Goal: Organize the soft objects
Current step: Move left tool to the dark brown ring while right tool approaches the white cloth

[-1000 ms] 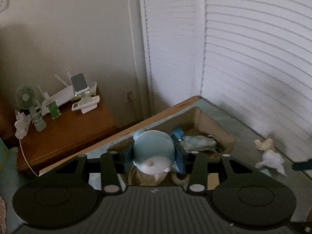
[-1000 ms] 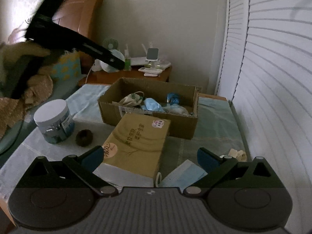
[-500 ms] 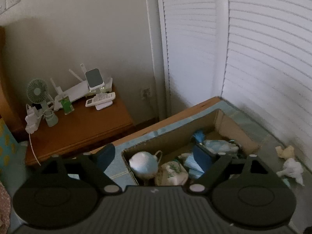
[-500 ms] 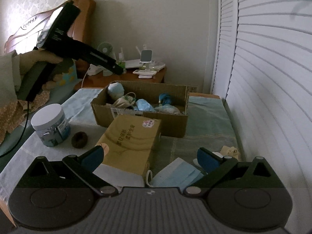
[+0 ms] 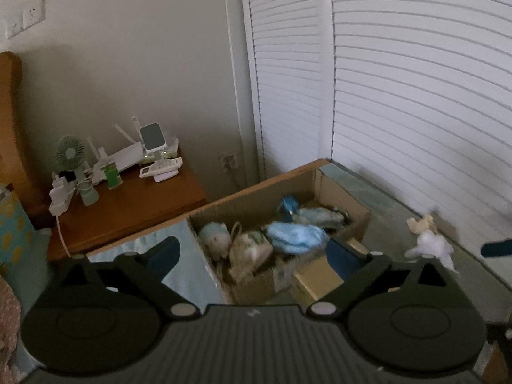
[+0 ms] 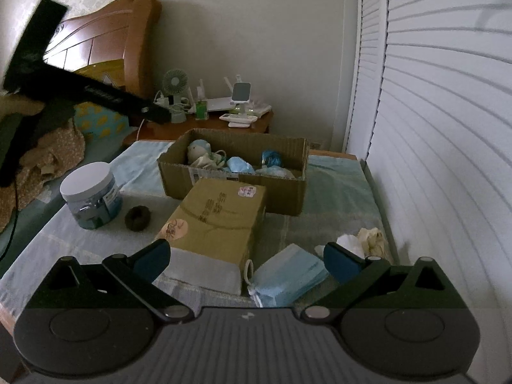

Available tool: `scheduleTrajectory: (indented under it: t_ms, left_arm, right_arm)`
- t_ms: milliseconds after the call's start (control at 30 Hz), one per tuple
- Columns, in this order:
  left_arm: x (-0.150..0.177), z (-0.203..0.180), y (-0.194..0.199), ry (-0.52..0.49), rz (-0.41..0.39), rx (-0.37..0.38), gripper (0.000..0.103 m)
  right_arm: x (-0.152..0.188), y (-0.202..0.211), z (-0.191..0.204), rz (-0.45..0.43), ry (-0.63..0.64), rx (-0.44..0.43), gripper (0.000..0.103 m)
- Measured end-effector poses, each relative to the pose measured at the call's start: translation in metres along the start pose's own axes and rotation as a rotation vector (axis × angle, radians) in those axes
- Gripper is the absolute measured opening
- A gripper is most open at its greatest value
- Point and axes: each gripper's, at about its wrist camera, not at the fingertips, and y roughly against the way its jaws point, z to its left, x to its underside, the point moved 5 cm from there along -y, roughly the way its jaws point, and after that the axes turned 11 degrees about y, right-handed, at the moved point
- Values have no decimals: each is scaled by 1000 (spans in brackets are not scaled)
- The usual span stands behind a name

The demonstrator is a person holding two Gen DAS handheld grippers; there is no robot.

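An open cardboard box (image 6: 289, 188) (image 5: 360, 220) holds a pale blue and white soft toy (image 5: 215, 239) (image 6: 197, 151), a cloth pouch (image 5: 249, 249), a blue mask (image 5: 296, 240) and other soft items. My left gripper (image 5: 252, 254) is open and empty, above and in front of the box; it also shows in the right wrist view (image 6: 156, 116) at upper left. My right gripper (image 6: 246, 260) is open and empty, just above a stack of blue face masks (image 6: 288, 275). White and cream crumpled soft pieces (image 6: 361, 240) (image 5: 430, 244) lie at the right.
A tan tissue box (image 6: 217, 220) lies in front of the cardboard box. A white-lidded jar (image 6: 91, 195) and a dark hair tie (image 6: 137, 218) stand at the left. A wooden nightstand (image 5: 128, 204) with a fan and gadgets is behind. Louvered doors (image 6: 432, 128) line the right.
My left gripper opened and let the blue and white soft toy drop into the box, then pulled back and up. My right gripper moved lower and closer to the blue masks.
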Motion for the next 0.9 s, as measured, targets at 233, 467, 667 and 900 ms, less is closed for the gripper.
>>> scheduleTrajectory:
  t_ms: [233, 467, 667, 900]
  left_arm:
    - [43, -5, 30, 50, -14, -26, 102]
    - [94, -5, 28, 126, 42, -43, 102]
    - [127, -3, 4, 201, 116, -46, 102]
    - [140, -3, -13, 207, 96, -125, 102]
  right_arm:
    - [21, 1, -3, 43, -16, 27, 103]
    - [45, -6, -8, 105, -18, 60, 103]
    - [67, -18, -10, 173, -17, 70, 103]
    - [85, -31, -9, 226, -4, 77, 103]
